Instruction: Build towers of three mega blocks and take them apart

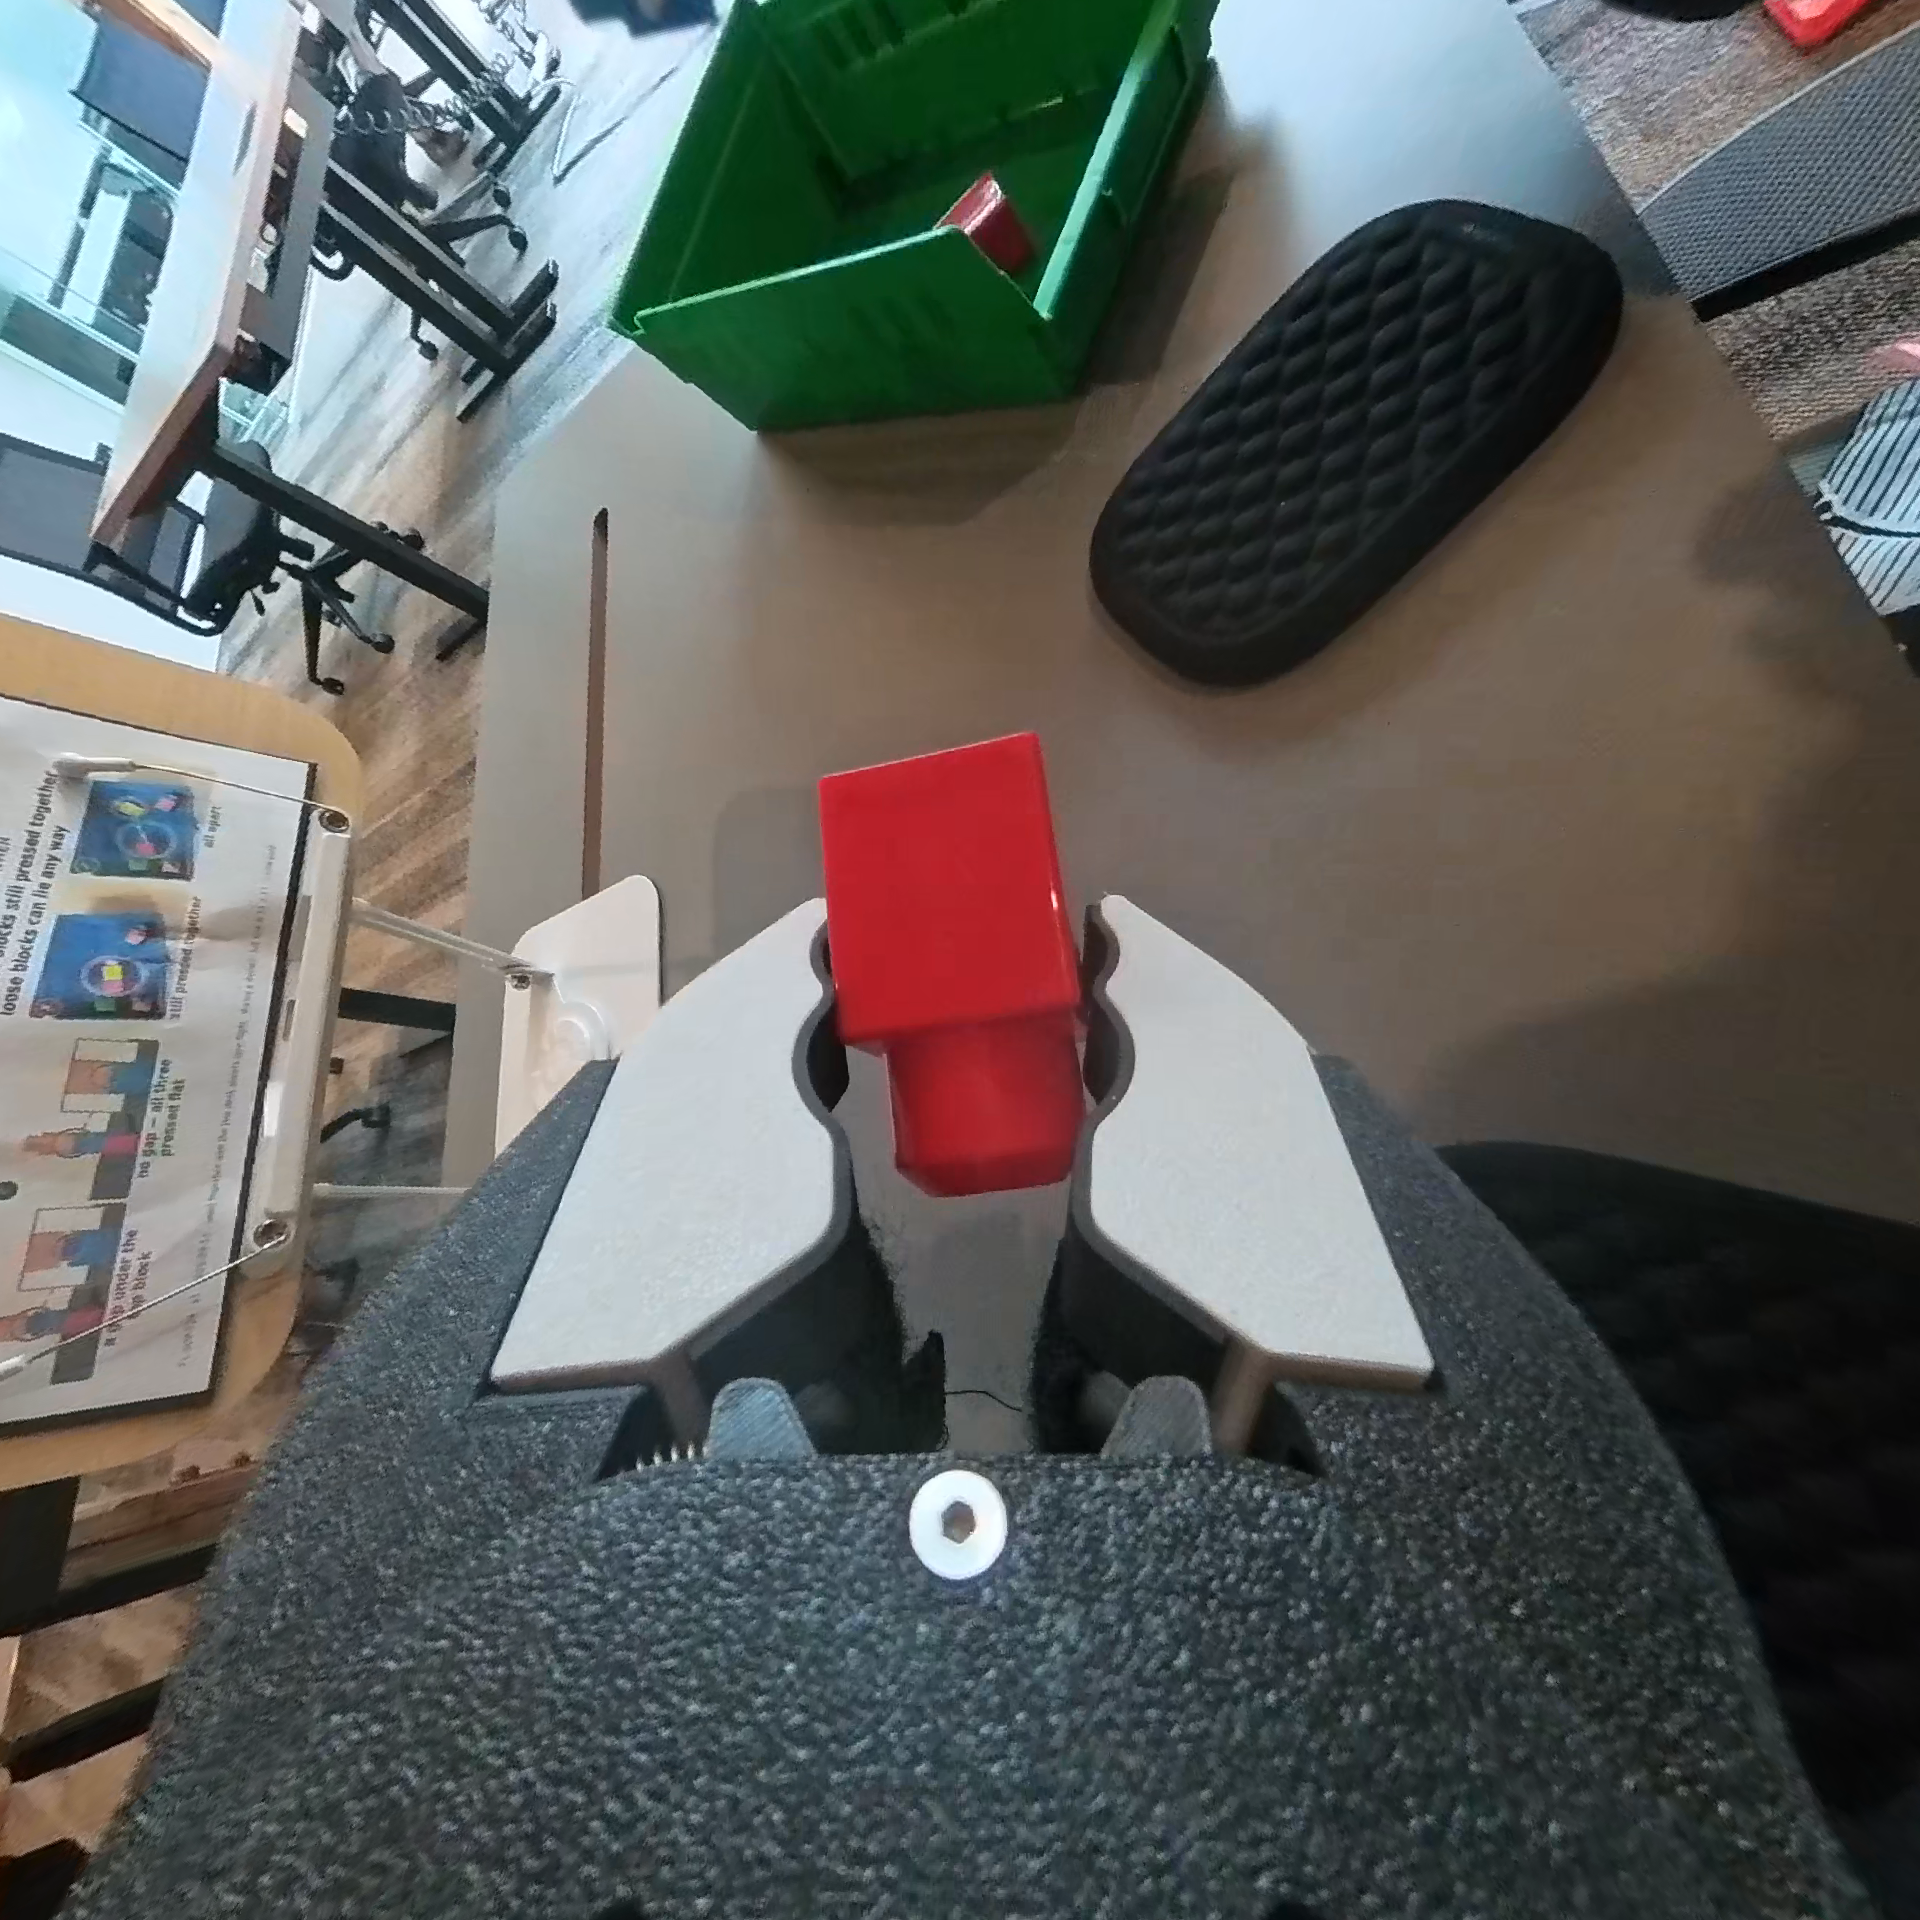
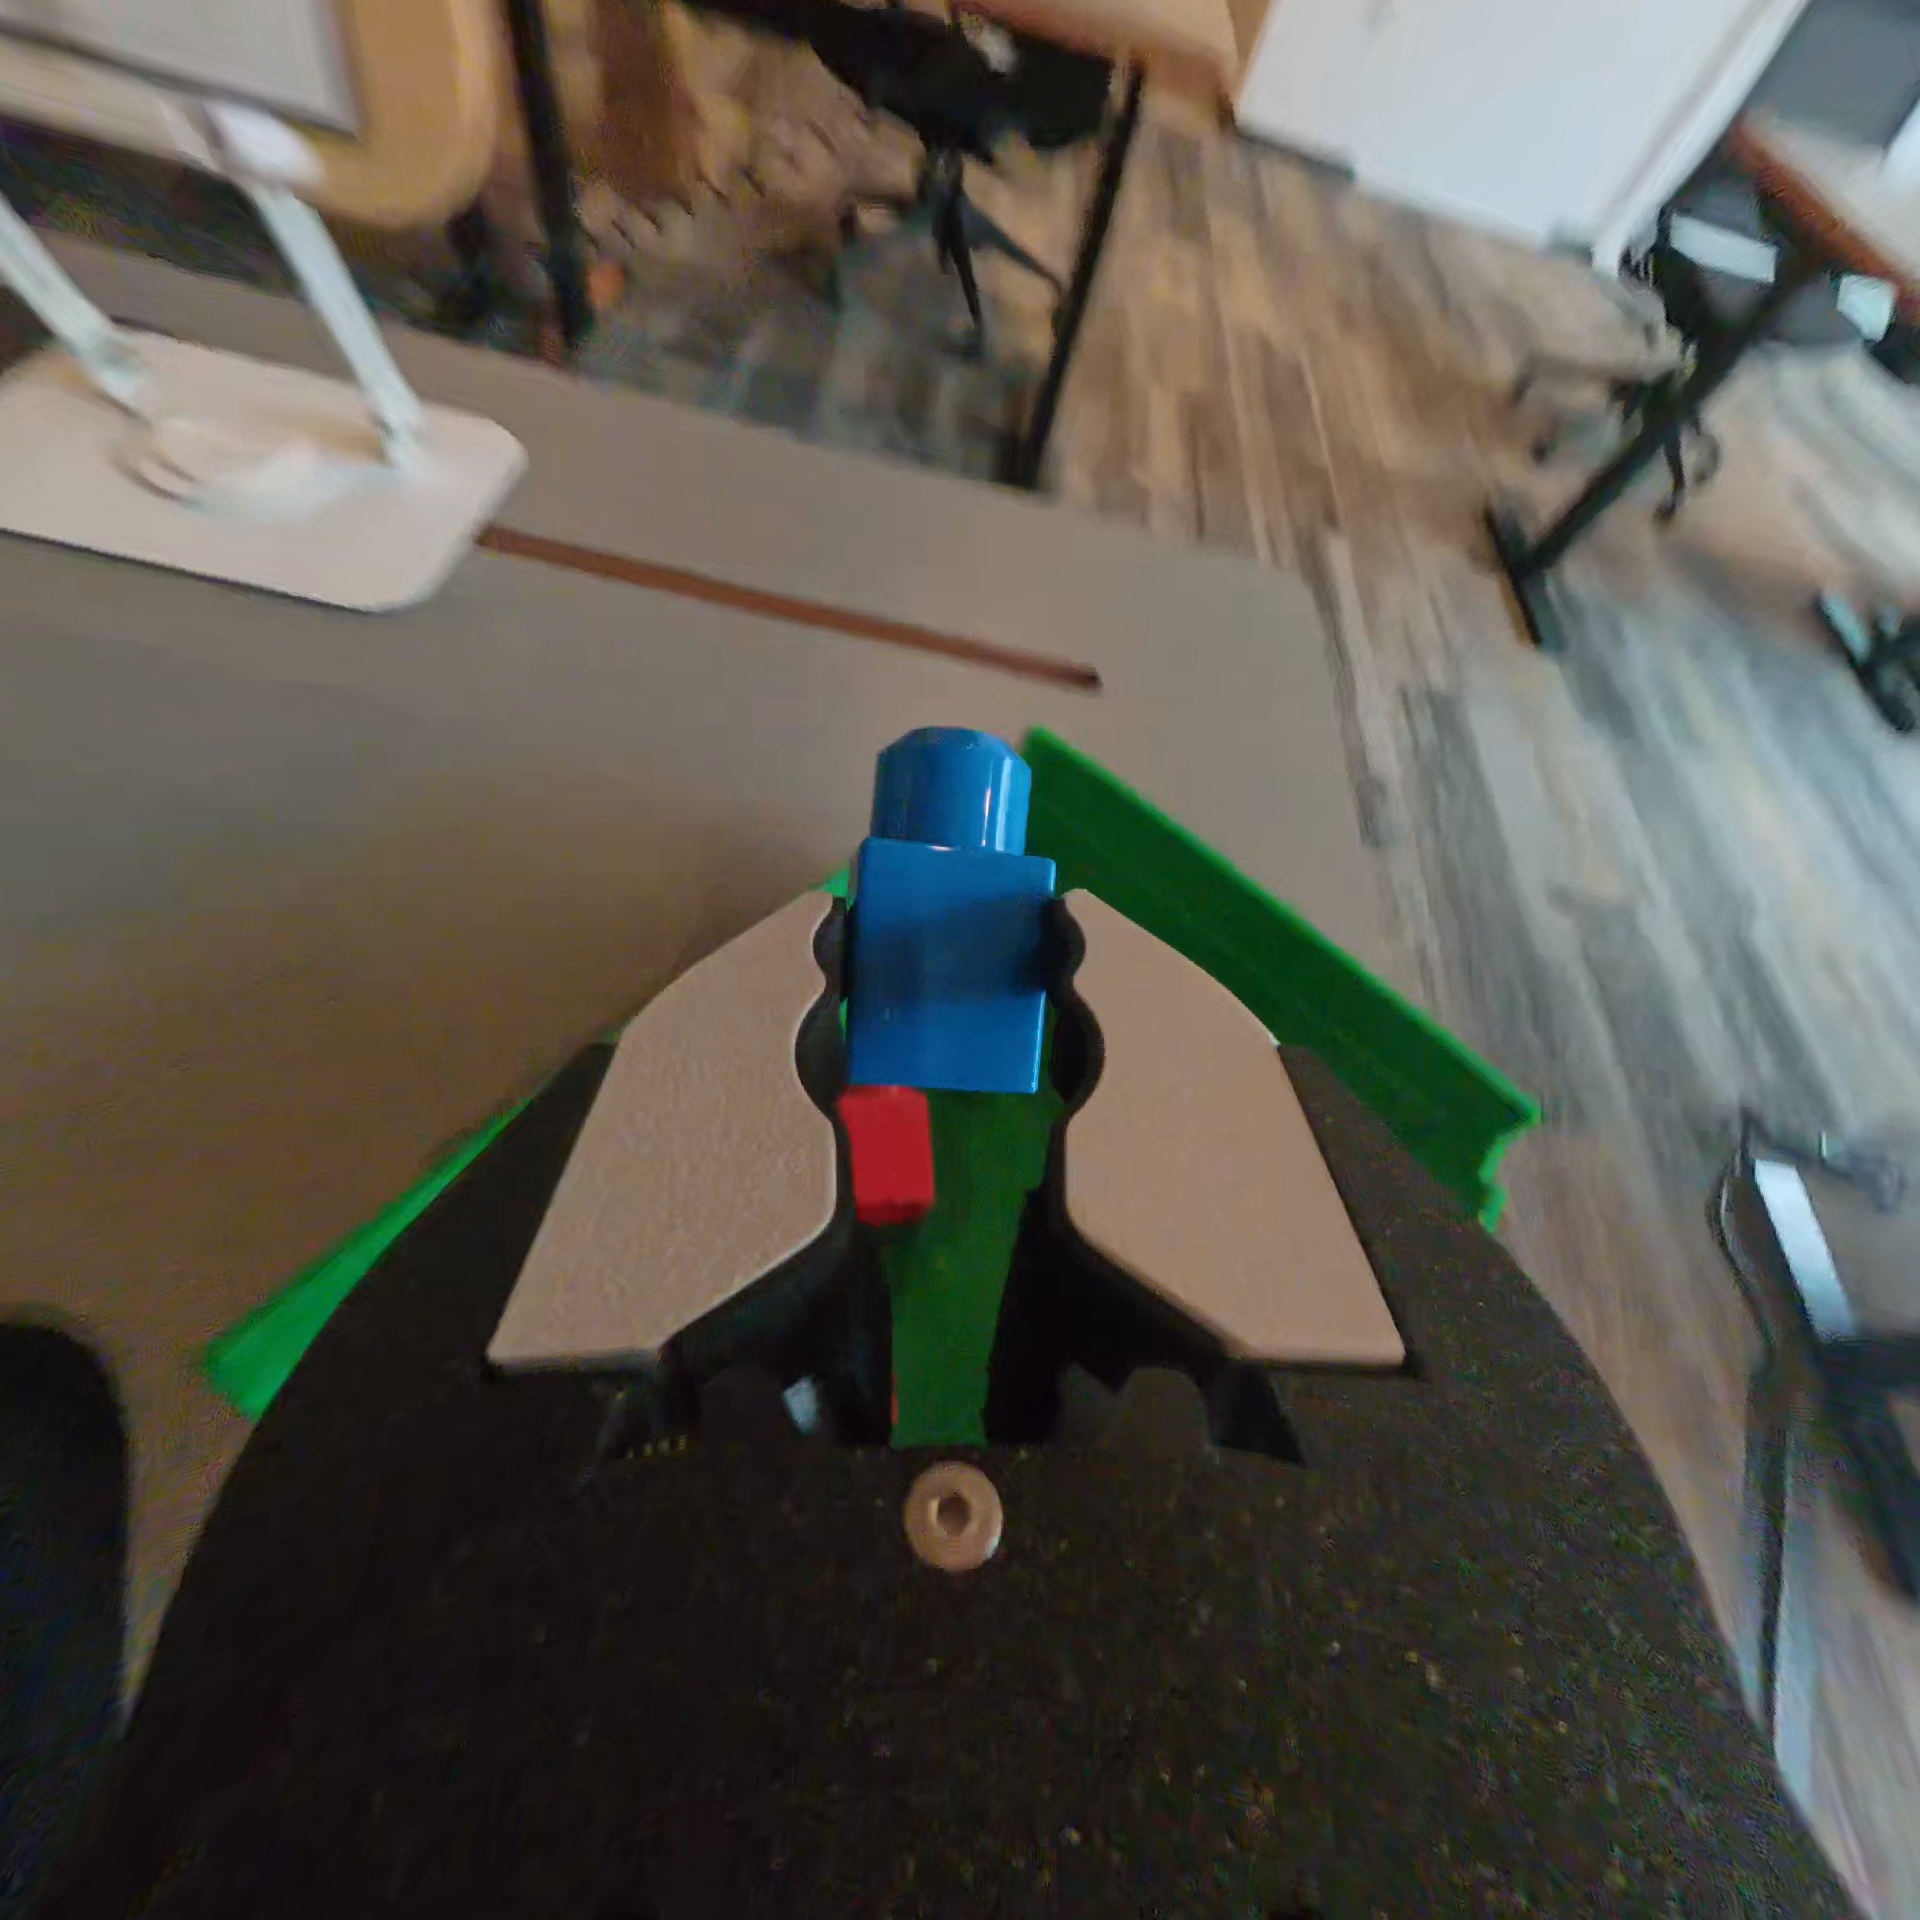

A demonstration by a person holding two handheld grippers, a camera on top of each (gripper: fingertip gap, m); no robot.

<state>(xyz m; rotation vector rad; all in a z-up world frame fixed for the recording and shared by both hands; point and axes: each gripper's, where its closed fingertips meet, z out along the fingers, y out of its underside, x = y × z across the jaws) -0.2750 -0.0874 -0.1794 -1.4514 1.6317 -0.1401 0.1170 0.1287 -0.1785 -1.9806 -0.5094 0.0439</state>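
Note:
My left gripper point(image 1: 956, 971) is shut on a red mega block point(image 1: 940, 894) and holds it above the grey table point(image 1: 831, 644), its stud pointing back toward the camera. A second red block point(image 1: 987, 223) lies inside the green bin point(image 1: 883, 312) at the far end of the table. My right gripper point(image 2: 948, 971) is shut on a blue mega block point(image 2: 945, 966), stud pointing away, above the green bin point(image 2: 1268, 977). Under it a red block point(image 2: 885, 1153) lies in the bin. The right wrist view is blurred by motion.
A black padded wrist rest point(image 1: 1351, 447) lies right of the bin. A white stand base point(image 1: 587, 997) holding an instruction sheet point(image 1: 114, 1049) sits at the table's left edge; the base also shows in the right wrist view point(image 2: 249, 488). Office desks and chairs stand beyond. Across from one pair of fingers to the other is roughly 45 cm.

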